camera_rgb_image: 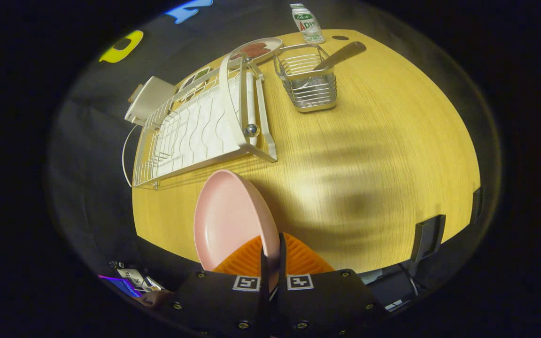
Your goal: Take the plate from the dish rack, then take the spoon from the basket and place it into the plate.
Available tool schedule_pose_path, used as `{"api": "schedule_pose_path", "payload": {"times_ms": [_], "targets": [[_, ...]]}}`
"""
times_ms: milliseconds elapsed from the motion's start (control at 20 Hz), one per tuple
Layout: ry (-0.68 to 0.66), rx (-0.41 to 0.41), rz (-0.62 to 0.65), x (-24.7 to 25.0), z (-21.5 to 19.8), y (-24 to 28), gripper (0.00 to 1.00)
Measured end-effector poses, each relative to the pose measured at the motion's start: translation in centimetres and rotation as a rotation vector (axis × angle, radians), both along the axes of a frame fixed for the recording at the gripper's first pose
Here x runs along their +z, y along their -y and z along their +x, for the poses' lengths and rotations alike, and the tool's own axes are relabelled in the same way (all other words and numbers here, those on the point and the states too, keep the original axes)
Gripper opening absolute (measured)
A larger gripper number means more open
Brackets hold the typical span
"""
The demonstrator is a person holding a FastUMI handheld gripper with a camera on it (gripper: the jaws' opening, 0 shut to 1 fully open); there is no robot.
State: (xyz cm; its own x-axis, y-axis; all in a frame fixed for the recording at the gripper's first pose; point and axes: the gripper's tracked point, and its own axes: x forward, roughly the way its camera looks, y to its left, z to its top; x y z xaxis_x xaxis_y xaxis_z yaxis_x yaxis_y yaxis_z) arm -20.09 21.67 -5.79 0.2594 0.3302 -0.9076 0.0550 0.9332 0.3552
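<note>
Two fingers (256,256) of the gripper (270,260) were pinched tight on the rim of the pink plate (228,220), one on each face, and the plate stood on edge between them, tilted up and away above the near edge of the wooden table (383,155). Its hollow face was turned toward the dish rack side.

Beyond the plate sat the white wire dish rack (195,131), lying on the far left part of the table with no dish visible in its slots. Just to the right of the rack's far end stood the wire basket (307,82), and the spoon (341,55) was in it, bowl down, its handle leaning out over the rim toward the right. Plate and basket were well apart.

Behind the rack lay a small oval dish (257,49) with something reddish on it, and beside that stood a bottle (307,23) with a green and white label. A white box (150,99) sat off the rack's left corner.
</note>
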Motion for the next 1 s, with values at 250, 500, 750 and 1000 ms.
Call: {"api": "schedule_pose_path", "payload": {"times_ms": [250,500,750,1000], "targets": [[0.029,0.031,0.076,-2.4,0.8,-0.4,0.1],[0.09,0.034,0.112,-2.1,1.6,0.8,0.14],[0.419,0.019,0.016,1.4,5.2,4.9,0.25],[0.763,0.029,-0.114,4.3,8.1,8.3,0.29]]}}
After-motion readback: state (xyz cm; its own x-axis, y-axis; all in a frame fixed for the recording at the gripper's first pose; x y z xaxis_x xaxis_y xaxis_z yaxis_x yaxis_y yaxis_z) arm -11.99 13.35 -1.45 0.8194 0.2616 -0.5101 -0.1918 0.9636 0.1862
